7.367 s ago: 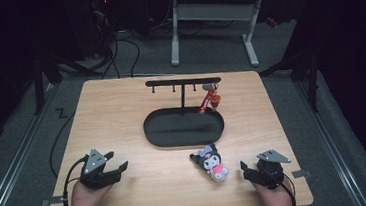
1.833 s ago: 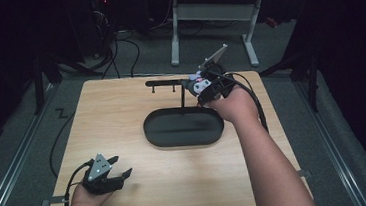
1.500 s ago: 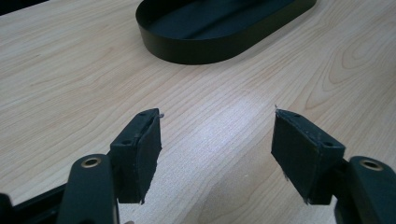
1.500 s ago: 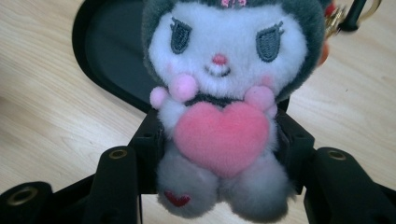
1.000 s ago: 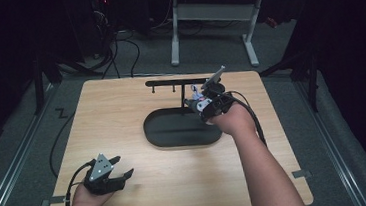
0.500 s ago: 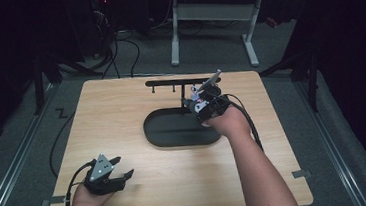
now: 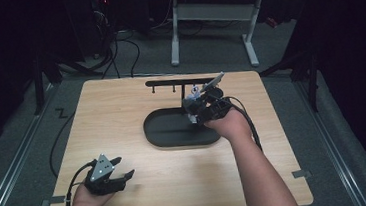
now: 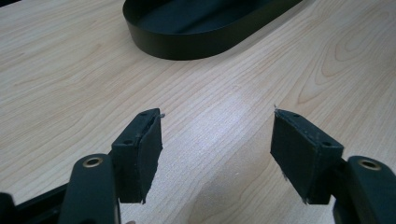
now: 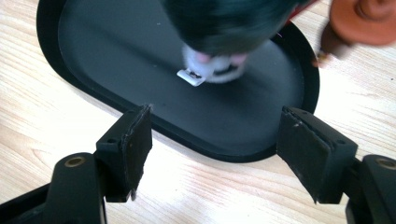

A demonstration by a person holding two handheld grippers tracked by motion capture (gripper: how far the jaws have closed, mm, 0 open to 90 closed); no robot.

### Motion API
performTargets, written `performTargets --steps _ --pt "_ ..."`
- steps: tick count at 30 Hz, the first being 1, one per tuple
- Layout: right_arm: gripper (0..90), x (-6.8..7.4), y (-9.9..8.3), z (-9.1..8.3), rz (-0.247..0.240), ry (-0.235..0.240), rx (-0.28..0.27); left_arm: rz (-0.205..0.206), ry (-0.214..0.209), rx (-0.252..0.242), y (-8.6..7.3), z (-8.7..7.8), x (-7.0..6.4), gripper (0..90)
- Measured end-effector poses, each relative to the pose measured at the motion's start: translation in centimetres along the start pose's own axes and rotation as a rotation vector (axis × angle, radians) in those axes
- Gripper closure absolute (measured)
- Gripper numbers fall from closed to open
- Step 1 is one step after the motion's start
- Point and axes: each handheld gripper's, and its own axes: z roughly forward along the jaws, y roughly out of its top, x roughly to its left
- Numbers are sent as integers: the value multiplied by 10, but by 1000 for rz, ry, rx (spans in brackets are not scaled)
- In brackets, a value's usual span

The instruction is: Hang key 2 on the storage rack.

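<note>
From where I stand, the hanging job looks done or very nearly so. The small plush toy, dark-headed with a white face, hangs in front of the right tongs and above the black oval tray; a white tag dangles from it over the tray floor. Whether its loop is properly seated on a peg of the black rack I cannot tell, since the toy is blurred in the right gripper view. A red-orange trinket hangs just beside it, at the tray's far rim.

The right tongs stand open, jaws wide apart with nothing between them, so the toy is out of their grip. In the high view the right tongs sit over the tray's right end, just below the rack, the forearm stretched forward across the surface and the wrist tipped so the jaws aim down and ahead.

The left tongs rest at the near left of the surface, well apart from the tray. Their jaws are also spread and empty, with bare wood between them and the tray's rim farther ahead.

What seems left, in my judgement, is drawing the right arm clear.
</note>
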Motion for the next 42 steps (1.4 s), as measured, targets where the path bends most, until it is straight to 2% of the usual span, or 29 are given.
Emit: performTargets --steps 13,19,23,29,30,31,33,35,37,39,40,41,42 --pt "273 -9 -22 2 9 23 -29 -4 -2 -2 1 2 -1 340" --pt "273 -11 -39 7 5 22 -37 4 -13 3 3 5 -3 338" --pt "271 -14 -62 16 12 29 -87 3 -19 4 3 6 -3 338" --pt "272 -17 -91 29 -27 17 -139 8 -27 14 2 7 -3 348" --pt "270 -19 -103 34 -37 10 -166 7 -30 17 2 8 -3 348" --pt "270 -19 -103 34 -37 10 -166 7 -30 19 2 8 -3 348" --pt "262 -20 -116 39 -50 2 -200 7 -30 23 1 9 -3 348" --pt "257 -20 -131 44 -50 9 -260 8 -31 24 1 10 -4 349" --pt "240 -20 -153 51 -52 -19 -327 9 -32 24 1 10 -4 350" --pt "221 -20 -174 58 -10 -13 -392 9 -33 23 1 10 -4 350" --pt "221 -20 -174 58 -10 -13 -392 9 -35 24 1 11 -4 350" --pt "221 -19 -187 61 11 -11 -443 11 -36 27 1 11 -4 350" --pt "223 -17 -206 65 44 -2 -519 12 -37 27 1 12 -4 350"
